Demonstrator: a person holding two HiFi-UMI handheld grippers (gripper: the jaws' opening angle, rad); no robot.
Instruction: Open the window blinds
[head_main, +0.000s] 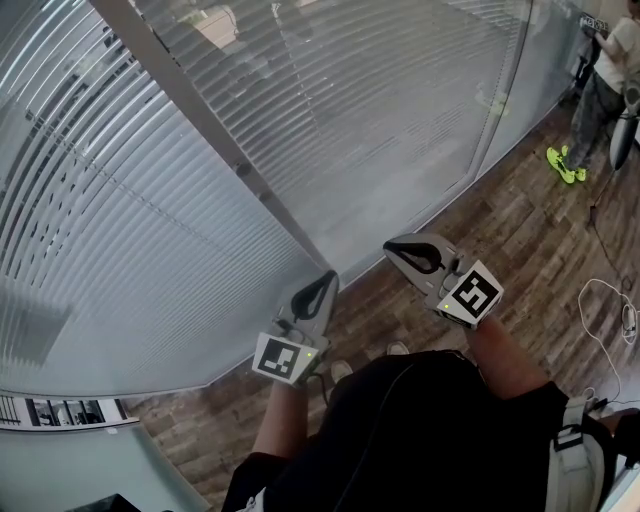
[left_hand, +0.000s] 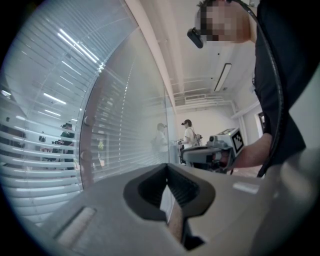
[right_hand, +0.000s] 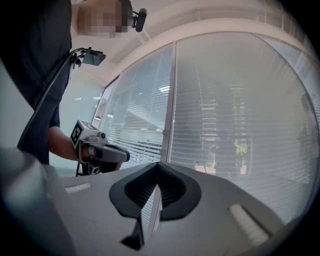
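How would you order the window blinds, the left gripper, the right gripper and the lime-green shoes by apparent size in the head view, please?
1. window blinds, filling most of the picture.
2. left gripper and right gripper: about alike, so not ranked apart.
3. lime-green shoes: smallest, though far from the camera.

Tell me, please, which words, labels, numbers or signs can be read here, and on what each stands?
None: no readable text in any view.
The white cube on the grey left gripper and the white cube on the grey right gripper bear only black-and-white square marker patterns, not letters.
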